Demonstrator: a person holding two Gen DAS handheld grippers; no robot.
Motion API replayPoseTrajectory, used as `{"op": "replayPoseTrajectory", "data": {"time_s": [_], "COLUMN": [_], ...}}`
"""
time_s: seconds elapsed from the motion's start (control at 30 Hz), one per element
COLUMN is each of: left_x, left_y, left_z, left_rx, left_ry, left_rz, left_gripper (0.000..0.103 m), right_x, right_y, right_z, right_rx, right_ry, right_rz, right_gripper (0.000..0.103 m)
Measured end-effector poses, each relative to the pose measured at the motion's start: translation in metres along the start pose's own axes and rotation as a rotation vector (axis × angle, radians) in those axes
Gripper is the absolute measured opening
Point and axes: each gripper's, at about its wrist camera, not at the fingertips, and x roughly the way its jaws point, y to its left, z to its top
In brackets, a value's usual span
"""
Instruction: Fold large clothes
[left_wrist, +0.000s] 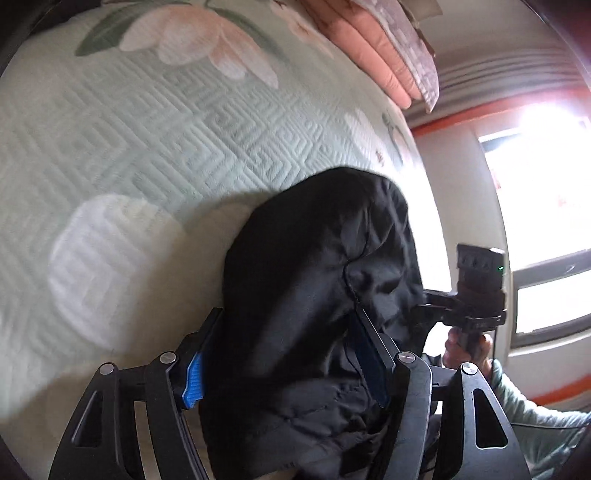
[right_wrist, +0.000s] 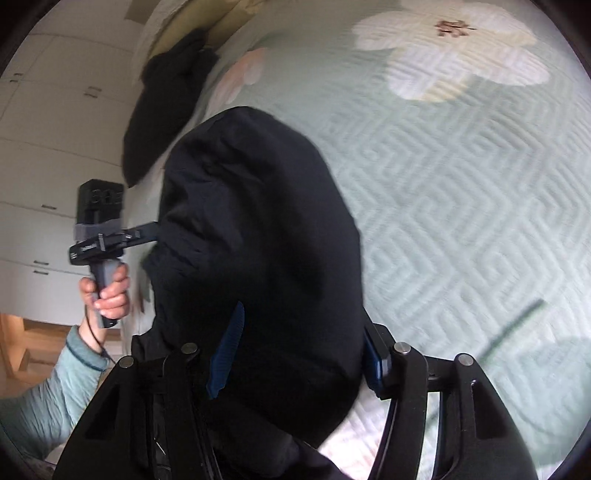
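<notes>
A black garment (left_wrist: 317, 295) is seen bunched betw. the fingers of the left gripper (left_wrist: 280, 354), hanging over a pale green quilted bedspread (left_wrist: 147, 147) w/ large printed flowers. In the left wrist view the blue pad of the left finger (left_wrist: 195, 380) is exposed w/ a sliver of gap to the cloth, while the right finger's pad is partly buried under fabric; jaws are held fairly wide, cloth filling most of the gap, but whether the pads actually press on it cannot be told. Same story in the right wrist view: the black garment (right_wrist: 258, 240) is draped thru the right gripper (right_wrist: 295, 358), one blue pad (right_wrist: 227, 354) lying against the cloth's near side, the other pad at the far edge; jaws wide, a firm pinch not confirmable. The garment's bulk is blurred in both views. Each gripper is also caught by the other's camera: the right gripper at the garment's right edge, handle held by a hand (left_wrist: 469, 347) w/ a light green sleeve (left_wrist: 535, 417); the left gripper (right_wrist: 147, 230) at the garment's left edge, handle gripped by a hand (right_wrist: 107, 291). Folded pink bedding (left_wrist: 373, 48) is seen at the bed's far end. A second dark cloth (right_wrist: 166, 103) lies at the bed's edge, near white cabinets (right_wrist: 55, 110).
</notes>
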Motion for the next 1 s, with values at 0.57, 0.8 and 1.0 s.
{"op": "replayPoseTrajectory", "data": {"time_s": [0.57, 0.8, 1.0], "left_x": [-0.107, -0.172, -0.176], "left_y": [-0.125, -0.192, -0.215], "left_z": [-0.086, -0.193, -0.289], "left_rx": [0.294, 0.467, 0.557], "left_ry": [-0.253, -0.288, -0.264], "left_rz": [0.043, 0.135, 0.286], "left_gripper": [0.022, 0.022, 0.031], "right_x": [-0.093, -0.124, -0.087], "right_y": [0.161, 0.261, 0.299], "right_z": [-0.087, -0.208, -0.318], "right_rx": [-0.38, -0.622, -0.86], "right_ry": [-0.221, -0.325, -0.379], "right_rz": [-0.269, -0.529, -0.848], "right_gripper": [0.02, 0.017, 0.017]}}
